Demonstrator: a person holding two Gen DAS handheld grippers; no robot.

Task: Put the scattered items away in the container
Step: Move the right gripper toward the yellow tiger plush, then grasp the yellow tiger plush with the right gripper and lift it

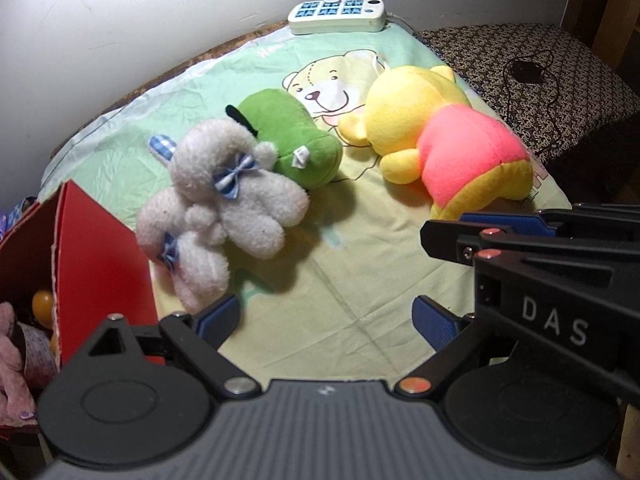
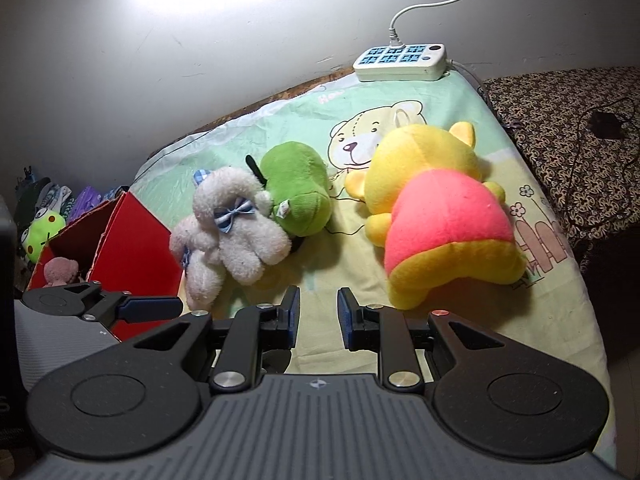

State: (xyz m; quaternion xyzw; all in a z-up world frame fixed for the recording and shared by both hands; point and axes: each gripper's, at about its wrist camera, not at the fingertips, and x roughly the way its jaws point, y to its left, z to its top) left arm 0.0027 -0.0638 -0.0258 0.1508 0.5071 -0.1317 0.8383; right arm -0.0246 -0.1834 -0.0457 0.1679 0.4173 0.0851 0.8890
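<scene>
Three plush toys lie on a pale green bear-print sheet [image 1: 320,280]: a white plush with blue bows [image 1: 224,204] [image 2: 232,228], a green plush [image 1: 296,140] [image 2: 298,196] touching it, and a yellow bear in a pink shirt [image 1: 448,140] [image 2: 440,216]. A red box [image 1: 100,264] [image 2: 132,248] at the left holds a pink plush [image 2: 60,270]. My left gripper [image 1: 328,320] is open and empty, just in front of the white plush. My right gripper [image 2: 318,316] is empty, its jaws a narrow gap apart, short of the toys.
A white power strip [image 1: 338,16] [image 2: 400,62] with cable lies at the sheet's far edge by the wall. A patterned brown surface [image 2: 568,140] with a black cable lies to the right. More toys [image 2: 44,228] are piled behind the red box.
</scene>
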